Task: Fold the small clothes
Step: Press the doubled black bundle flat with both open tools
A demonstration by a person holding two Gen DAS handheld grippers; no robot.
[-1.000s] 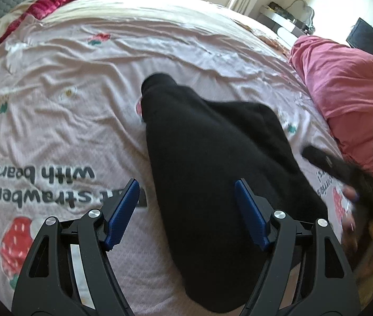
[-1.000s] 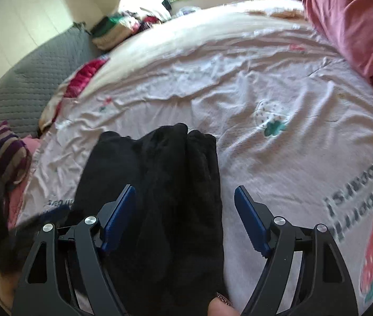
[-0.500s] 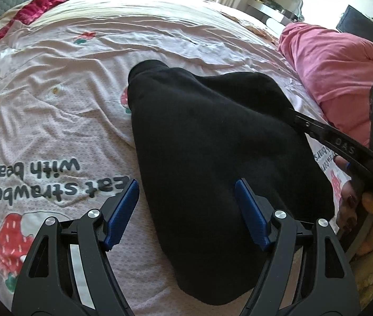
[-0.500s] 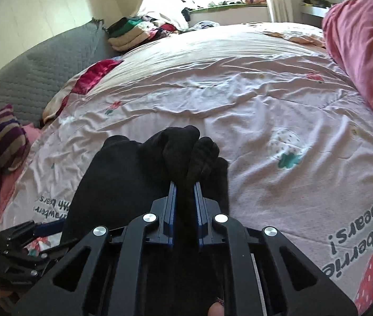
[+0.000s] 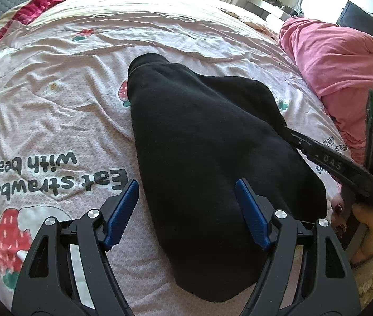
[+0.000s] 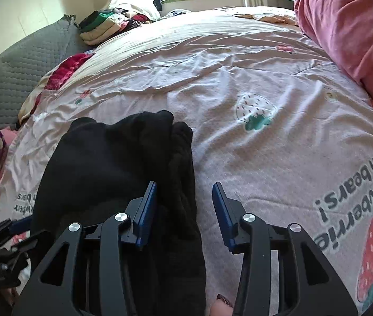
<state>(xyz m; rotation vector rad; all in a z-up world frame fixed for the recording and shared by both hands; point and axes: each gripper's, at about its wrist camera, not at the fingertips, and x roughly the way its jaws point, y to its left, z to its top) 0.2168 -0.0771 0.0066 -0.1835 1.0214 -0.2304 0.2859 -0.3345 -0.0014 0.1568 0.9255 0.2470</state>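
Left gripper point(image 5: 186, 213) released, jaws wide, straddling near end of black garment point(image 5: 212, 158). Right gripper point(image 6: 183, 208) released too, jaws apart: left pad over garment's right edge, right pad over bare sheet point(image 6: 265, 92). Garment lies flat on pink strawberry-print sheet, folded layers bunched at far end. Right of it, pink quilt point(image 5: 339, 65) heaped. Beyond, grey headboard point(image 6: 20, 65), clothes pile point(image 6: 104, 23) by window.

Black fleece garment point(image 5: 212, 158), seemingly folded, lies on the bed.
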